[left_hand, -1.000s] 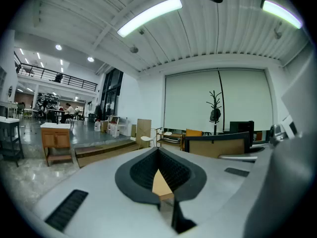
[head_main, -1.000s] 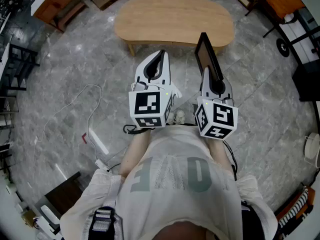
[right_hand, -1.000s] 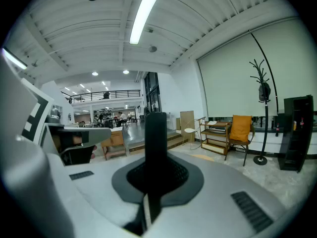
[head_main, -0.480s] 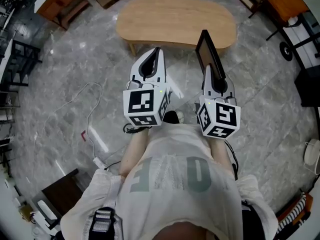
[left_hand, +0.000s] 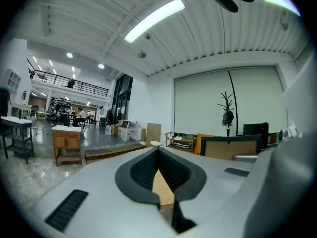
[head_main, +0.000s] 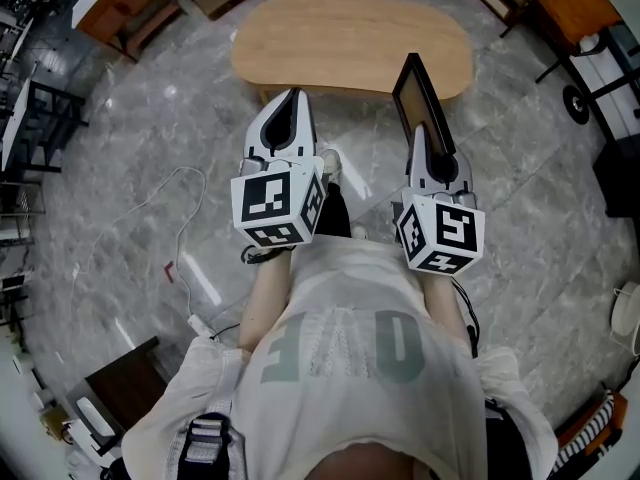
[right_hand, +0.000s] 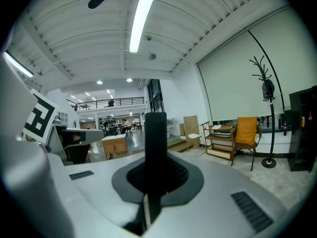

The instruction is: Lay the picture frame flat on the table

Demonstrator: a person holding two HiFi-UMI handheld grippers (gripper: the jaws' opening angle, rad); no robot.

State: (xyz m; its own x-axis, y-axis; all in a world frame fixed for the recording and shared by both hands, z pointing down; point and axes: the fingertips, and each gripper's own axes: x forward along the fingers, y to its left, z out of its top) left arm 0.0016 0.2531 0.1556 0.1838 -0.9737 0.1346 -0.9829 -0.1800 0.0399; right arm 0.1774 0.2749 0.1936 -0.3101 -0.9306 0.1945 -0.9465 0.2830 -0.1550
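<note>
The right tool (head_main: 424,140) is clamped on the dark rectangular picture frame (head_main: 413,96) — upright, edge-on, jutting ahead toward the oval wooden worktop (head_main: 340,43) just beyond; the left tool (head_main: 288,103) is closed — empty.

Your left tongs (head_main: 291,100): centre-left of frame, jaws together, empty. Your right tongs (head_main: 421,131): centre-right, clamped on the picture frame (head_main: 415,93).

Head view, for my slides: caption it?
Right hand-held gripper holds a dark picture frame upright, short of the wooden table; left hand-held gripper empty.
</note>
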